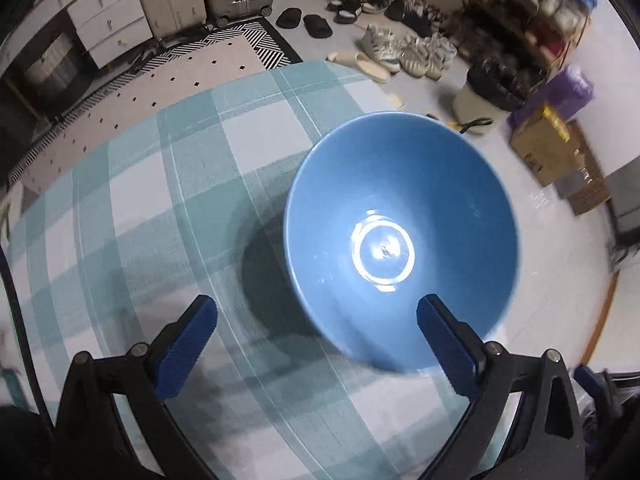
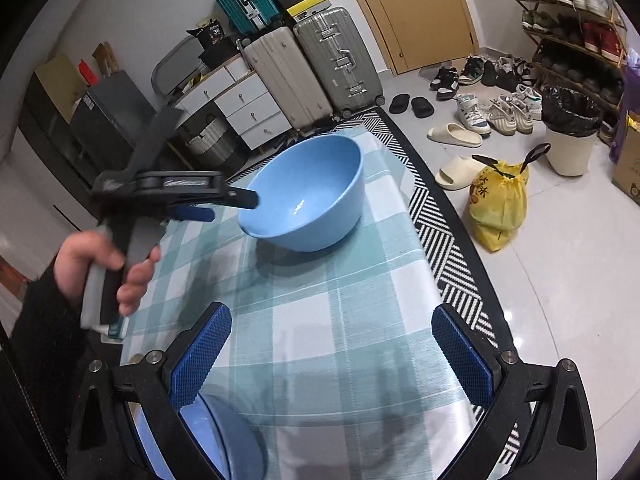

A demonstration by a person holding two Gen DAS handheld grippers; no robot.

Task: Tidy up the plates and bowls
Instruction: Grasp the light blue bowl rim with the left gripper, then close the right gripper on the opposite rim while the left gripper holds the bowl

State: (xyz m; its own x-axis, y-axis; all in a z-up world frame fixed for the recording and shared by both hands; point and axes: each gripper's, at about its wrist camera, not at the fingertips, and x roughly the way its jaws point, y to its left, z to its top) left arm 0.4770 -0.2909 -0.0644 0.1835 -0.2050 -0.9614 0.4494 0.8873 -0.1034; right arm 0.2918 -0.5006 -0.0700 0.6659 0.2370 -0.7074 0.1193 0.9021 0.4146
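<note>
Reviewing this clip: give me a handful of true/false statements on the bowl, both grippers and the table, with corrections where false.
1. The blue bowl stands upright on the checked tablecloth. True.
2. The left gripper is shut on the bowl's rim. False: its jaws are open; one finger reaches over the rim, the other stays outside.
3. The right gripper is open and holds nothing. True.
4. The bowl is full of food. False: it is empty, with only a light glare at its bottom.
5. A second blue dish shows at the near table edge under the right gripper. True.
6. The floor beside the table is bare. False: a yellow bag and shoes lie there.
</note>
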